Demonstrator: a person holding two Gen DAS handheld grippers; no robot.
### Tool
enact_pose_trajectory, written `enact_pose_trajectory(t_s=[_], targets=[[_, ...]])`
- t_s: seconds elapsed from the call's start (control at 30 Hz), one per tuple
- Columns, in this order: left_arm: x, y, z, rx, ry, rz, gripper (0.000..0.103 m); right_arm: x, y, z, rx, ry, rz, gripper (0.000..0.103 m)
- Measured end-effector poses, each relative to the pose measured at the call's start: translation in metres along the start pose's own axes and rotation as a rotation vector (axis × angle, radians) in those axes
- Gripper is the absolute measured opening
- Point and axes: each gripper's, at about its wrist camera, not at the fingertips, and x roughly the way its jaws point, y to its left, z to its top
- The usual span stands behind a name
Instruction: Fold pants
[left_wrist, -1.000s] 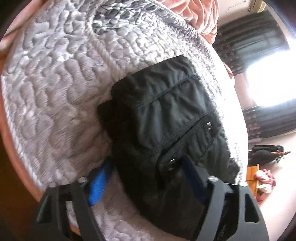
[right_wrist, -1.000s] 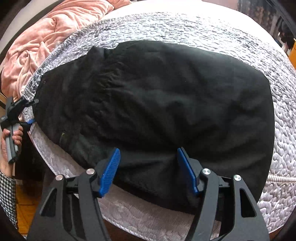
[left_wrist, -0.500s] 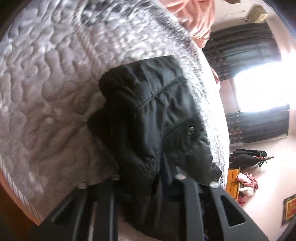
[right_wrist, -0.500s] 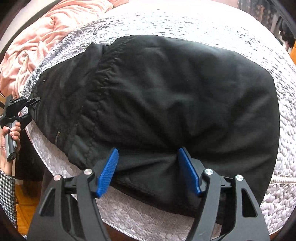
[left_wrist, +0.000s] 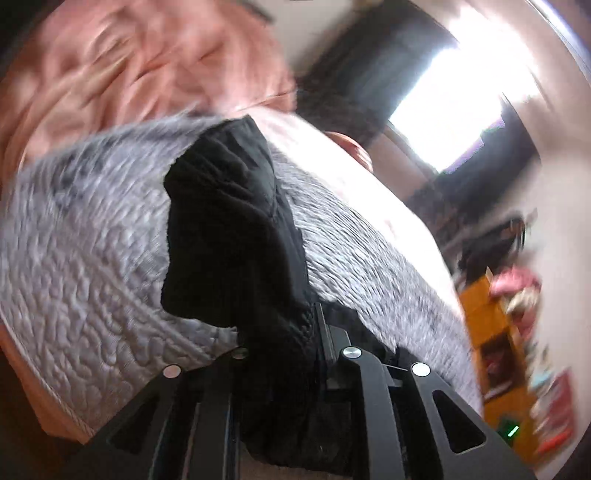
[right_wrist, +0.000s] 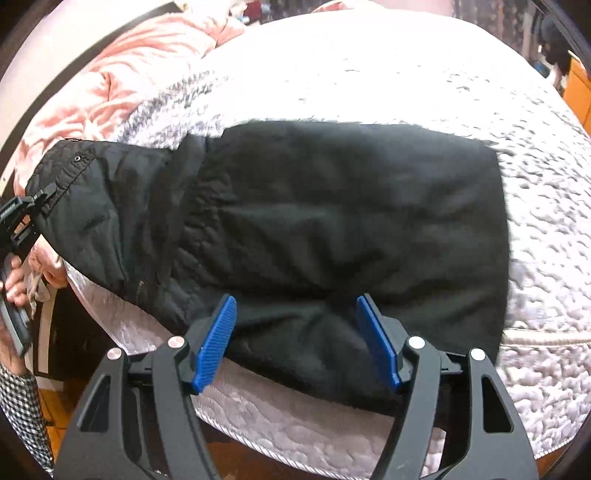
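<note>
Black pants (right_wrist: 332, 221) on quilt (right_wrist: 480, 92); left gripper (left_wrist: 280, 354) fingers clamp waistband, right gripper (right_wrist: 295, 332) fingers spread.

My bed (right_wrist: 480, 110) has a grey quilted cover. On it lie the black pants (right_wrist: 332, 221) (spread flat near the edge) and a pink blanket (right_wrist: 110, 92).

Black gripper (right_wrist: 295, 339), blue ribbed pads (right_wrist: 216, 343), silver screws; checkered sleeve (right_wrist: 22, 406).

The left wrist view sits low and close, facing along the black pants (left_wrist: 229, 236) toward a window at 1 o'clock. The right wrist view looks down from the bed's near edge across the same pants (right_wrist: 332, 221), with the left gripper (right_wrist: 22, 218) at 9 o'clock.
</note>
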Motion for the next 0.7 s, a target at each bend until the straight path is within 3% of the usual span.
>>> enact_pose_trajectory(t_s=[0.1, 0.23, 0.43, 0.57, 0.67, 0.7], targets=[[0.001, -0.055, -0.016, 0.211, -0.002, 0.038, 0.019, -0.014, -0.013, -0.005, 0.025, -0.025, -0.01, 0.068], [0.007, -0.109, -0.046, 0.379, 0.031, 0.025, 0.023, -0.019, -0.029, -0.011, 0.069, -0.042, -0.01, 0.068], [0.033, -0.164, -0.092, 0.488, 0.142, -0.053, 0.032, -0.018, -0.04, -0.02, 0.083, -0.036, -0.026, 0.068], [0.056, -0.19, -0.135, 0.573, 0.232, -0.052, 0.035, -0.013, -0.043, -0.024, 0.095, -0.033, -0.025, 0.068], [0.077, -0.197, -0.164, 0.625, 0.315, -0.058, 0.042, -0.011, -0.045, -0.027, 0.104, -0.031, -0.021, 0.068], [0.082, -0.198, -0.172, 0.637, 0.338, -0.057, 0.049, -0.011, -0.045, -0.027, 0.104, -0.03, -0.021, 0.069]])
